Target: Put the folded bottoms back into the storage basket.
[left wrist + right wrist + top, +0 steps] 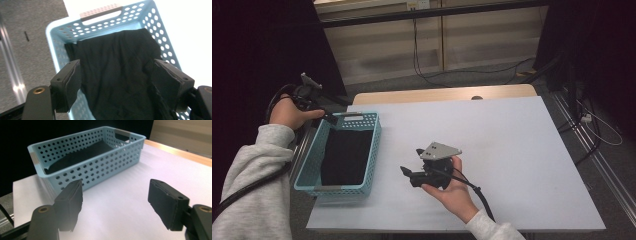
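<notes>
Black cloth [115,75]: lies flat in the bottom of the blue basket [373,150], covering nearly the whole floor of it; some folds at its edges, nothing else seen in the basket.

Blue basket: perforated plastic, oblong, with a grey-trimmed handle slot [101,13] at each short end. Stands at the left side of the worktop [512,150], long axis running near to far, its left wall at or slightly past the worktop's left edge.

Left gripper [329,118]: held at the far left corner of the basket, just above the rim, pointing in over the cloth. Fingers [72,82] stand wide with nothing between the pads; in the left gripper view the cloth lies straight ahead and below them, apart from both pads. Judged the nearer hand to the cloth.

Right gripper [412,161]: held low over the bare worktop to the right of the basket, pointing left toward its long right wall [105,167]. Fingers [167,202] wide, nothing held; basket near but apart.

Relation that counts: the cloth sits below the rim, so any reach for it likely must come from above, down along the basket's length; the left gripper is already so placed.
</notes>
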Motion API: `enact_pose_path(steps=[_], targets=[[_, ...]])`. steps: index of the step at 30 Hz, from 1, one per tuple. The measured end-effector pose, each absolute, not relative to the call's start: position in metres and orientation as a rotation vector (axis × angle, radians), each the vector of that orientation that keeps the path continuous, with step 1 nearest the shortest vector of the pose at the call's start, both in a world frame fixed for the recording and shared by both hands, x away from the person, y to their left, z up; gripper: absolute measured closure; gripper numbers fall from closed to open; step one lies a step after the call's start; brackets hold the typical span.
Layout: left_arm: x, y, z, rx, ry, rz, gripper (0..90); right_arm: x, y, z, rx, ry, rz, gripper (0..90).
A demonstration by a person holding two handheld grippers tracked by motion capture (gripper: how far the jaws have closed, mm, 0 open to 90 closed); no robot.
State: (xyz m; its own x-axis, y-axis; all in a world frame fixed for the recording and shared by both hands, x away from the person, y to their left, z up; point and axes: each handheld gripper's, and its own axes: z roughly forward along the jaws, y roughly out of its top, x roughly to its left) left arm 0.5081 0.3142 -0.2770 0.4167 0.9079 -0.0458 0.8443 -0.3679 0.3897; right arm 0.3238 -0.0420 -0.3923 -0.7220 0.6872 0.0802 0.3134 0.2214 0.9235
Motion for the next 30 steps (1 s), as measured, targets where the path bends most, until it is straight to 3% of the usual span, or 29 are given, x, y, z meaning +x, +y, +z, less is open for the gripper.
enact_pose_path(steps=[30], targets=[[0.488, 0.293, -0.315, 2.311, 1.422, 0.183, 23.7, 0.316, -0.113, -0.42, 1.058, 2.14, 1.458, 25.0]])
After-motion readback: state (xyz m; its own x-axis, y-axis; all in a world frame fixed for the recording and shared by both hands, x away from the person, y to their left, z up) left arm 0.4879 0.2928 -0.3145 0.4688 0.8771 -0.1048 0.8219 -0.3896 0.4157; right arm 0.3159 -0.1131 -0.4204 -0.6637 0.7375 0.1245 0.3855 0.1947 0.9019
